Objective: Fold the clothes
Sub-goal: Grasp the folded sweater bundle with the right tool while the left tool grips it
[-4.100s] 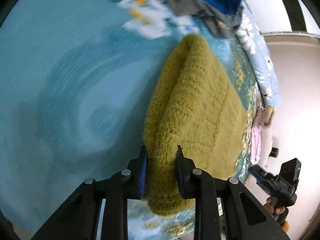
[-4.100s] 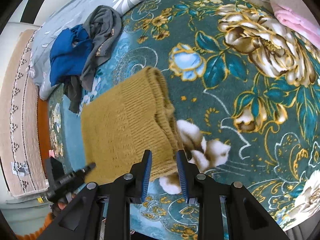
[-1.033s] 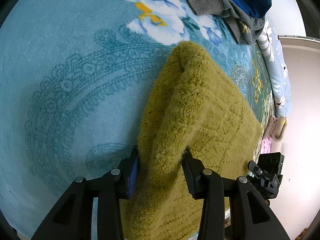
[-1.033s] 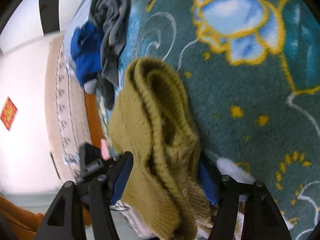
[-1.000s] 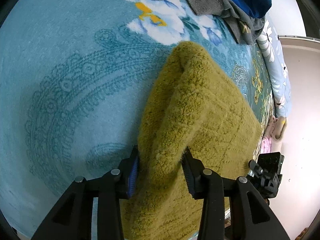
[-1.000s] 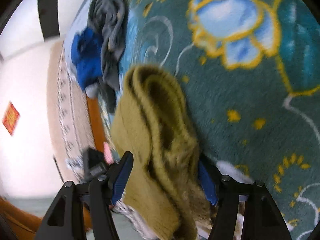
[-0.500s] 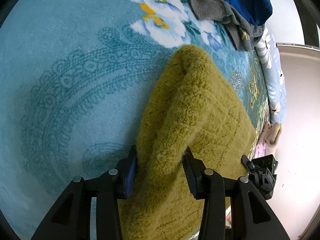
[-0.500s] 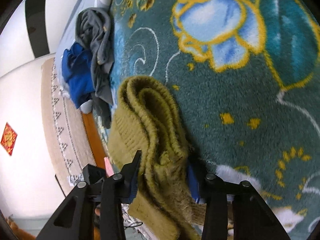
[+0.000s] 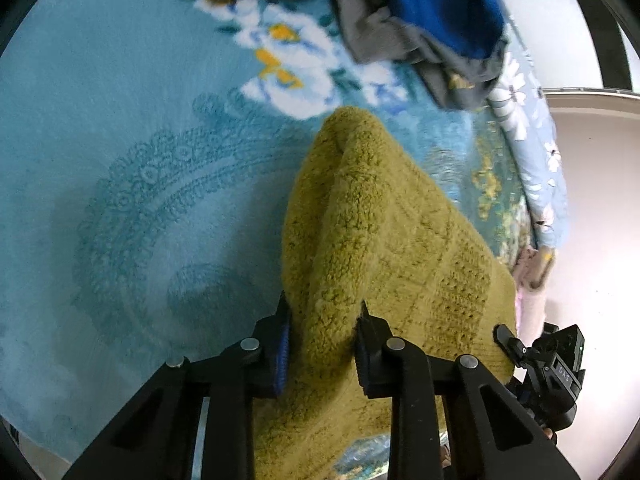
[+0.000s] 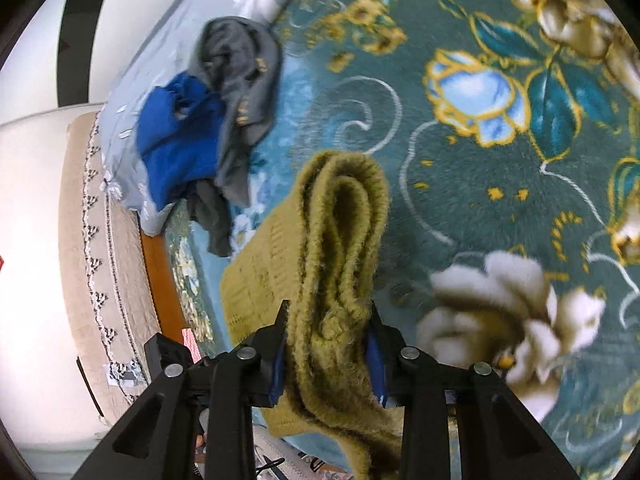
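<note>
Left wrist view: both hand-held grippers point(image 9: 322, 340) point(image 10: 326, 344) clamp the sweater point(image 9: 384, 240)

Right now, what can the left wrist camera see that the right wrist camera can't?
Only the left wrist view shows the pink folded clothes at the bed's edge and the sweater's wide flat knit face. Only the right wrist view shows the big blue flower, the white flower and the sweater's stacked folded layers end-on. Both show the mustard sweater clamped by a tool, the left tool and right tool, plus the blue garment and grey garment pile.
</note>
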